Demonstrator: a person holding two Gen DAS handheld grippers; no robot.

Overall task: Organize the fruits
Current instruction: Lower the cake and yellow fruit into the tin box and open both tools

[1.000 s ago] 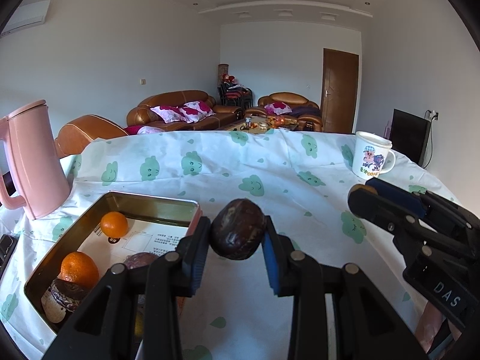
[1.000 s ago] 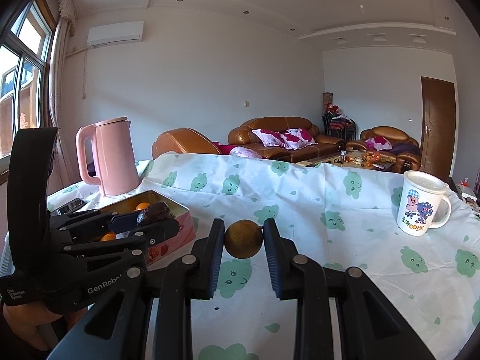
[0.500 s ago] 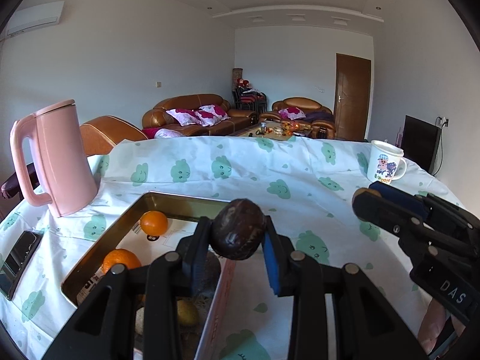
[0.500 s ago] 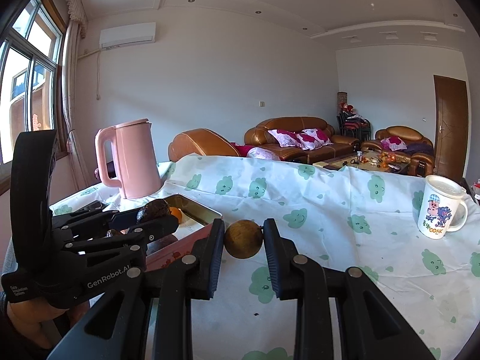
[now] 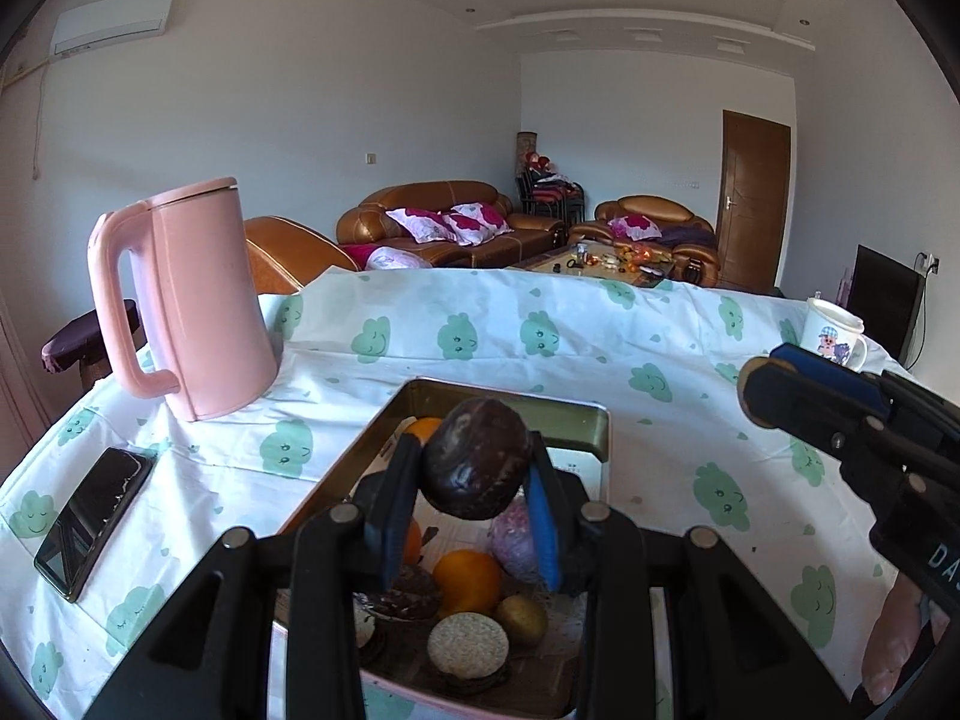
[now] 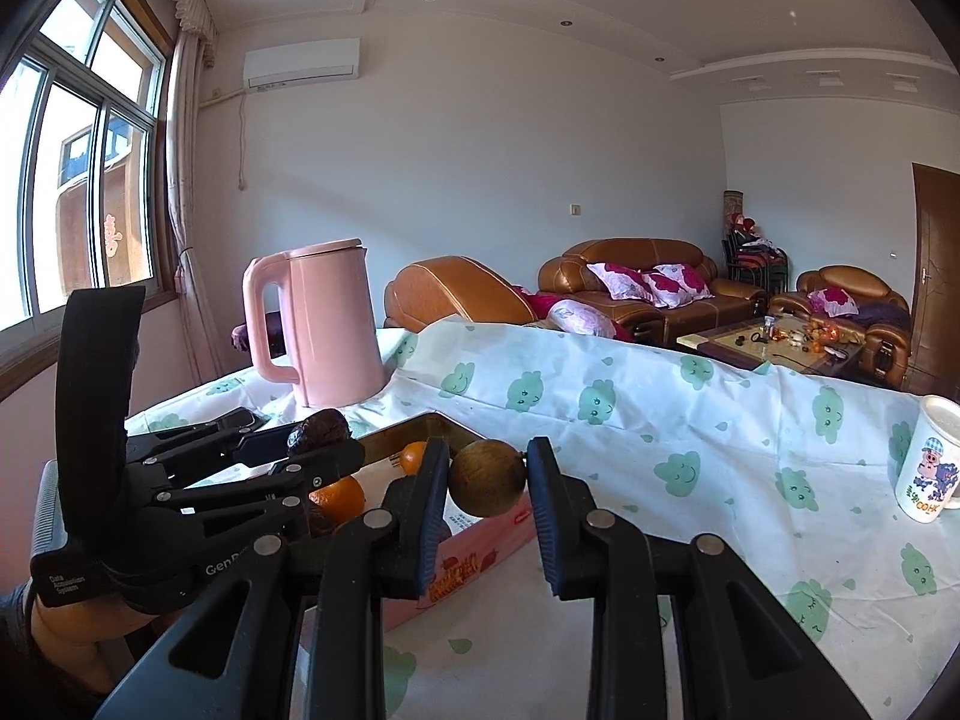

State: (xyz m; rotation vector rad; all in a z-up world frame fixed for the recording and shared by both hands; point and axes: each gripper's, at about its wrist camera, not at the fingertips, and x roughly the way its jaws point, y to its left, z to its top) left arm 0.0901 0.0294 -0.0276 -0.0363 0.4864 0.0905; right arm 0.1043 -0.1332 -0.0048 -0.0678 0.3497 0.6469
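Observation:
My left gripper [image 5: 474, 468] is shut on a dark brown wrinkled fruit [image 5: 477, 465] and holds it above the open tin box [image 5: 576, 414]. The box holds oranges [image 5: 467, 581], a purple fruit [image 5: 513, 543], a small yellow-brown fruit [image 5: 523, 618] and round biscuits [image 5: 468, 645]. My right gripper [image 6: 487, 477] is shut on a round brown fruit [image 6: 487, 478], just right of the box's pink side [image 6: 480, 552]. The left gripper also shows in the right wrist view [image 6: 318, 438], over the box.
A pink kettle [image 5: 186, 300] stands at the back left. A black phone [image 5: 93, 519] lies at the left table edge. A white cartoon mug [image 6: 927, 462] stands at the right. The green-patterned tablecloth [image 5: 540, 330] covers the table.
Both grippers have moved left with their fruits. The left gripper has gone from right of the box to above its inside. The right gripper has come up to the box's right side.

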